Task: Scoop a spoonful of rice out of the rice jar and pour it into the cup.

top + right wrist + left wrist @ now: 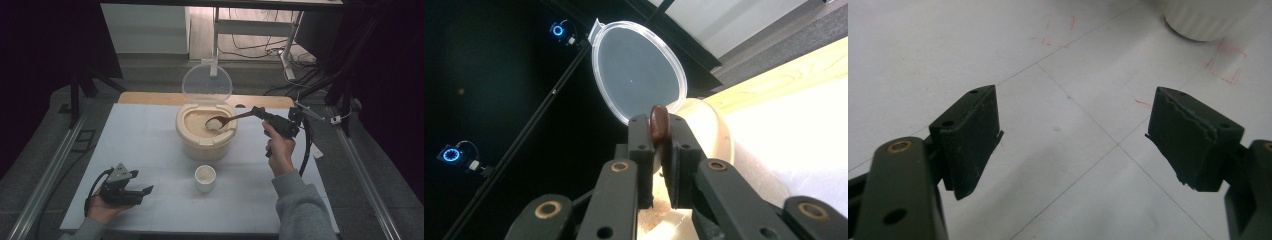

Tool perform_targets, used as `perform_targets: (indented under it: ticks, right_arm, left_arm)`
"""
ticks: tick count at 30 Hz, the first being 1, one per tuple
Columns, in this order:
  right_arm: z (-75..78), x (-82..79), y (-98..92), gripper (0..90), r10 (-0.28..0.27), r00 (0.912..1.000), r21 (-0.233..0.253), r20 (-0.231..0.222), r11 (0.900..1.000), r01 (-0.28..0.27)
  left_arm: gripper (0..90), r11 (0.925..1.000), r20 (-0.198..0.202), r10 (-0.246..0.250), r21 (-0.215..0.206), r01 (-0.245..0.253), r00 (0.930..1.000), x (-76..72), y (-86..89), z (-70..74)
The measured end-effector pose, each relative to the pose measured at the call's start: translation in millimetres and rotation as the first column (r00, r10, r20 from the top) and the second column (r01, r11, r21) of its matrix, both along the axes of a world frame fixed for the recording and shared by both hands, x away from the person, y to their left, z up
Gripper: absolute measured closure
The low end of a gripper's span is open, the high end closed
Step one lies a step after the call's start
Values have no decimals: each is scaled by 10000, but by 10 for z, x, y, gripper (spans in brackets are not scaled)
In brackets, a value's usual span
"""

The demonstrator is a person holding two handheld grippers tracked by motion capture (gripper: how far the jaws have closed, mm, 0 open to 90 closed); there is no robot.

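One wooden spoon (231,120), its bowl heaped with white rice, hangs over the open cream rice container (205,132) at the desk's (140,145) far middle. Right tongs (259,113) are clamped on the spoon handle's end; the right gripper view shows the brown handle (658,124) pinched between both jaws. Container's clear lid (207,83) stands upright behind the opening. Small white cup (205,178) sits just in front of the container, apart from it. Left tongs (145,192) rest at the near left of the desk, jaws spread wide with bare desk surface between them.
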State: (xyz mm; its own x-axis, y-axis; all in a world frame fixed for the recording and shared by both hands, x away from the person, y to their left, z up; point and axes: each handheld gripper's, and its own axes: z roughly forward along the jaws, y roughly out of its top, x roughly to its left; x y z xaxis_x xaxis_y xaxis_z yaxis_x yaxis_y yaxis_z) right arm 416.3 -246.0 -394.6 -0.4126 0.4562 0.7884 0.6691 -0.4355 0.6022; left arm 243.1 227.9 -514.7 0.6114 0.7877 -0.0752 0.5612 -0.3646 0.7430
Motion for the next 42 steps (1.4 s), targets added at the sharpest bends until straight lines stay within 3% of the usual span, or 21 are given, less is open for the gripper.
perform_targets:
  ticks: [9, 21, 36, 42]
  right_arm:
    - [27, -106, 6, 829, 510, 9987, 262, 50, 9983, -511]
    - [-59, -368, -21, 829, 1521, 9883, 500, -138, 9872, -1512]
    - [-287, -540, 3, 828, 2208, 9731, -205, -665, 9747, -2225]
    - [-351, -549, 9, 828, 2170, 9729, -588, -797, 9733, -2219]
  left_arm:
    - [202, 10000, 1, 6, 18, -6, 10000, 2, 11, 1]
    - [202, 10000, 26, 5, 40, -5, 10000, -2, 1, 8]
    - [201, 10000, -40, 23, 33, -23, 10000, 7, -1, -6]
    - [201, 10000, -58, 20, 41, -20, 10000, 7, 0, -14]
